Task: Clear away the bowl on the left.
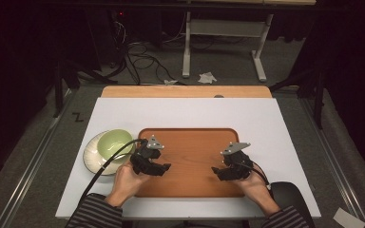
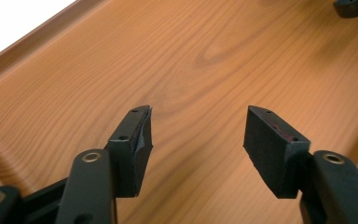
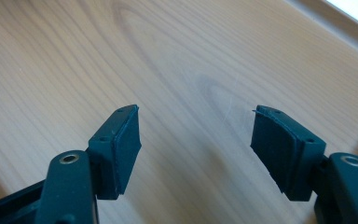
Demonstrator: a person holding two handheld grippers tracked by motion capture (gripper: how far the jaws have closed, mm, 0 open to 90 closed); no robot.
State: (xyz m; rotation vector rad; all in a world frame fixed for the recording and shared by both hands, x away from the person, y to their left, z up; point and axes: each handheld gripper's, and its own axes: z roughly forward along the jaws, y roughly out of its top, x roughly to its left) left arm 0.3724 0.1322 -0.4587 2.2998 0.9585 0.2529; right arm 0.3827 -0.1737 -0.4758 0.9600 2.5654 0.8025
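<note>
High view: my left gripper [image 1: 164, 166] and right gripper [image 1: 216, 170] sit over the rectangular orange-brown wooden tray [image 1: 190, 142], which lies on the white table sheet [image 1: 190, 111]. Both point inward, well apart. A pale green bowl [image 1: 115, 143] rests on a cream plate [image 1: 90, 153] just left of the tray.

Left gripper view: my jaws stand wide apart, nothing between them, above bare tray wood [image 2: 205, 56]. The other gripper's tip [image 2: 354, 7] shows at the top right corner.

Right gripper view: jaws spread wide, holding nothing, over the tray's grain [image 3: 177, 56]; the tray rim [image 3: 326, 23] runs across the upper right.
</note>
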